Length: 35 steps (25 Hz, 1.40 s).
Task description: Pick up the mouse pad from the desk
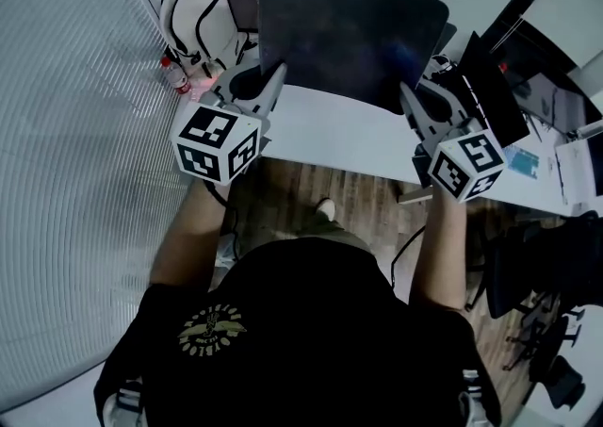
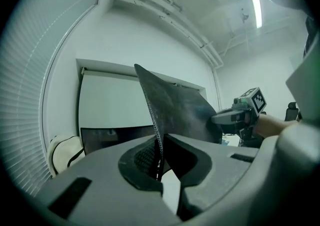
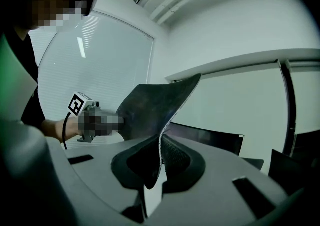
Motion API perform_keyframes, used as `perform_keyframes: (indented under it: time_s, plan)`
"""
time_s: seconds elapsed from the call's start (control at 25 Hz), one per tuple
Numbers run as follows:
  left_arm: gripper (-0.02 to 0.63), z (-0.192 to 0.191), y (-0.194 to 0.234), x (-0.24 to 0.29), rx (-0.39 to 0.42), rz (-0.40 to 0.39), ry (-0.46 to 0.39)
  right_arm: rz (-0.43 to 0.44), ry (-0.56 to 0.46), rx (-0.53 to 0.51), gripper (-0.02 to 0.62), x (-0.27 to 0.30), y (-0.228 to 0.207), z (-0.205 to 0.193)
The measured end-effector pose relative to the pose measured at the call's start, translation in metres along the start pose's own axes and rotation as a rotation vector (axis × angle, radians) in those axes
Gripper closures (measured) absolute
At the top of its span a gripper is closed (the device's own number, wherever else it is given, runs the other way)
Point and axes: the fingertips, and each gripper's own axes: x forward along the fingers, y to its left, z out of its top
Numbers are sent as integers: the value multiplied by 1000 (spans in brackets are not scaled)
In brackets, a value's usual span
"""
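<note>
Mouse pad [image 1: 349, 34], edges tight in left hand-held gripper [image 1: 279, 73] and right hand-held gripper [image 1: 408, 93]

Your T-shirt [image 1: 311, 321] is black and short-sleeved, with a round gold emblem [image 1: 211, 331] on the front. Your left tongs [image 1: 271, 74] and right tongs [image 1: 409, 95] are grey with black-lined jaws, each carrying a white cube [image 1: 217, 140] of black square markers.

backpack [image 1: 193, 15]: white, black-trimmed, upper left | blinds [image 1: 66, 180]: left side | floor [image 1: 301, 185]: wood planks
</note>
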Motion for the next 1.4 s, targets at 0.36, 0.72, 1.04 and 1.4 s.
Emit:
perform_keyframes:
  time_s: [0.36, 0.72, 1.04, 1.4]
  plan:
    - [584, 21, -6, 11, 9, 10, -15, -37, -21, -42, 581, -4, -12, 33]
    - [584, 35, 6, 23, 16, 7, -5, -85, -5, -53, 581, 2, -22, 36]
    - [584, 33, 11, 29, -6, 17, 6, -97, 7, -70, 581, 6, -24, 43]
    - [584, 30, 21, 30, -2, 41, 11, -82, 0, -75, 581, 16, -22, 42]
